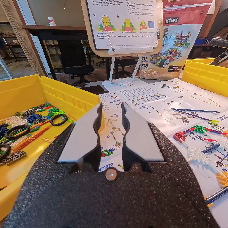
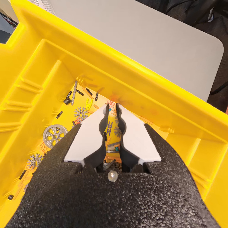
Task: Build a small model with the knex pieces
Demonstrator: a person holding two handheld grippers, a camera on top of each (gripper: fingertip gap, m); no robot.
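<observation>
My left gripper (image 1: 112, 104) is open and empty. It hovers over a printed instruction sheet (image 1: 160, 98), just right of a yellow bin (image 1: 69, 93) that holds loose rods, connectors and black tyres (image 1: 59, 119). A partly built model (image 1: 197, 154) with white snowflake connectors lies to its right. My right gripper (image 2: 112, 104) points down into another yellow bin (image 2: 111, 76). Its jaws stand a narrow gap apart, with no piece clearly between them. Small red and orange pieces (image 2: 111, 104) lie at its tips, and a purple ladder piece (image 2: 109, 128) shows through the gap.
A document stand (image 1: 123, 24) and the set's box (image 1: 172, 55) stand at the back. Two long blue rods (image 1: 194, 111) lie on the sheet. In the right wrist view the bin holds a silver wheel (image 2: 54, 136), grey connectors (image 2: 80, 112), a yellow clip (image 2: 89, 104) and short black rods (image 2: 79, 92). About 65 centimeters separates my left fingertips from my right.
</observation>
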